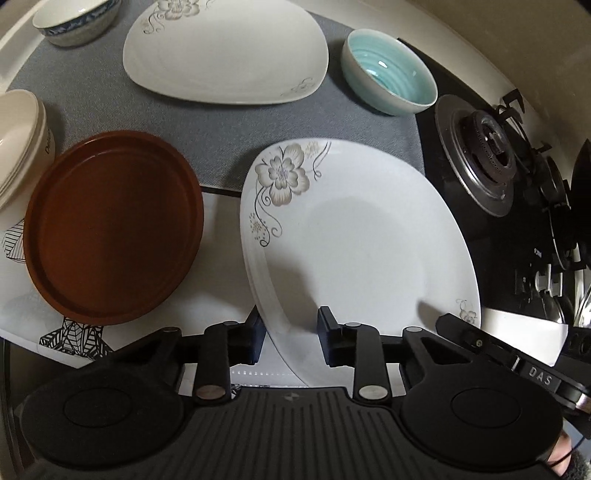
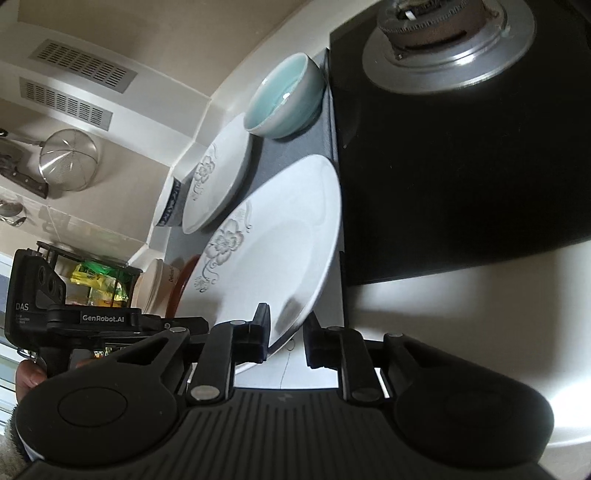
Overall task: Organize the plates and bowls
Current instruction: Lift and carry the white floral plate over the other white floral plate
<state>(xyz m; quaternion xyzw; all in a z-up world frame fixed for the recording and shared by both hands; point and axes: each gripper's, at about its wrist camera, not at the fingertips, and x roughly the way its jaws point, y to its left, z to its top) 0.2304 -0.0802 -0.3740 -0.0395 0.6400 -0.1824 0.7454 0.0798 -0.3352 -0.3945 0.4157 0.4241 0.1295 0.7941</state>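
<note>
Grey mat (image 1: 229,125) covers the counter beside a black gas hob (image 1: 480,206); a patterned white sheet (image 1: 33,295) lies at the near edge.

Left wrist view, left to right: stacked cream bowls (image 1: 22,144) at the left edge; a blue-patterned bowl (image 1: 74,22) at top left; a stack of brown plates (image 1: 114,225), lying partly on the sheet and partly on the mat. Next, a white floral plate (image 1: 225,51) flat on the mat at the far side. A second floral plate (image 1: 354,236) sits nearer, with its right rim close to the hob. A teal bowl (image 1: 388,70) stands upright on the mat's far right corner, well apart from the near plate.

Left gripper (image 1: 291,339): fingers spread, straddling the near plate's near-left rim. One finger (image 1: 255,343) is outside the rim, the other (image 1: 332,339) over the plate's face. No pinch visible.

Right gripper (image 2: 286,341): fingers apart around the same plate's rim. Left finger (image 2: 258,332) lies against the plate's upper face. Right finger (image 2: 317,345) stands clear of the rim, with a gap showing. The plate appears tilted in this view. Whether it rests on the counter cannot be told.

A wire strainer (image 2: 68,160) hangs on the wall.
</note>
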